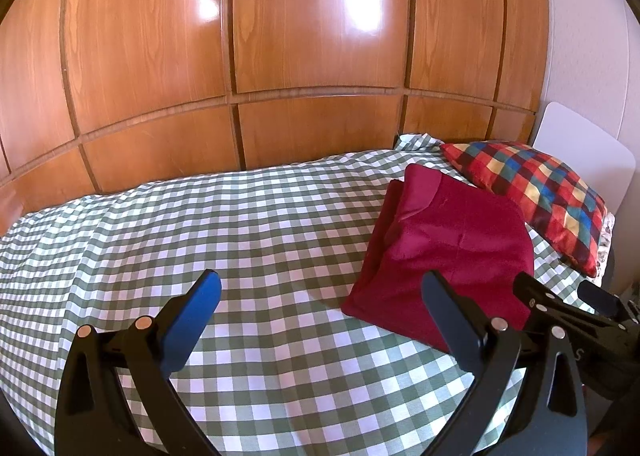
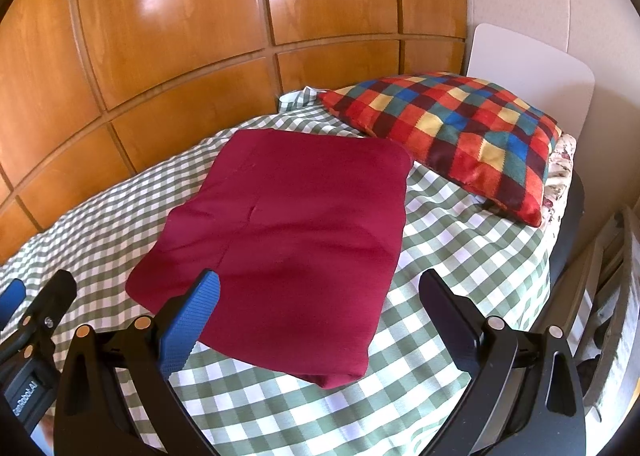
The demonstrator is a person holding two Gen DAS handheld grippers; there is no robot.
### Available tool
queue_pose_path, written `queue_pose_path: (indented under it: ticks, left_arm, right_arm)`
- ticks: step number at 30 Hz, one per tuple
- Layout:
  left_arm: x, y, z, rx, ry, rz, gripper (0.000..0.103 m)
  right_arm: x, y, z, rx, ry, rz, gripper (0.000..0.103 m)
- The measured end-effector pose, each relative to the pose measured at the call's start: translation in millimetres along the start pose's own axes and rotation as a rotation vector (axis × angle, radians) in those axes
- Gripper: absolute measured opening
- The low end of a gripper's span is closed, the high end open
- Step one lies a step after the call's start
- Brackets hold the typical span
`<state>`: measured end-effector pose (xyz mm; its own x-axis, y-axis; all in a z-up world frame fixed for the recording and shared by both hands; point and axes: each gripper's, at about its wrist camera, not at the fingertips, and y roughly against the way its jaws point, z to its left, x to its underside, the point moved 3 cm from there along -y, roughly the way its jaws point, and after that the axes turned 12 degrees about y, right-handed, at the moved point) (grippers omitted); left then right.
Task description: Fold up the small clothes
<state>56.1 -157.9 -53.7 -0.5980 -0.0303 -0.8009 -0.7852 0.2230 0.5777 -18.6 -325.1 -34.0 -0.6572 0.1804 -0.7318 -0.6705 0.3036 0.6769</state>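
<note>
The left hand-held gripper [image 1: 320, 320] hangs above the bed [image 1: 240, 224] with its two fingers spread wide and nothing between them; only the green-and-white checked bedspread shows in the gap. Ahead of it and to its right lies the dark red garment [image 1: 444, 252], folded into a thick, roughly rectangular bundle that rests flat on the bedspread. The near corner of the bundle sits just behind the right finger [image 1: 452, 320] of this hand-held gripper in its view, though whether they touch cannot be told.

The right hand-held gripper [image 2: 320, 320] is likewise wide open and holds nothing. The folded garment lies directly in front of it, its near edge reaching between the two fingers, with the blue-padded left finger [image 2: 192, 320] overlapping the garment's near left side in the view. Contact cannot be judged here either. At the far left of this view, part of the other hand-held gripper shows just beside it.

Beyond the garment, further ahead and to the right, a multicoloured checked cushion [image 2: 460, 136] rests on the bed, close to the garment's far corner. Behind the cushion stands a white headboard [image 2: 528, 72]. Glossy wooden panels [image 1: 312, 24] run along the far side of the bed.
</note>
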Motion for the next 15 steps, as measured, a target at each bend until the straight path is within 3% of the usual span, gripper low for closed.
queue_pose_path:
  ticks: [15]
  left_arm:
    - [-2.1,8.4,-0.1,0.0,0.008,-0.016,0.1]
  right_arm:
    - [0.0,1.4,1.8,-0.005,-0.001,0.001,0.099]
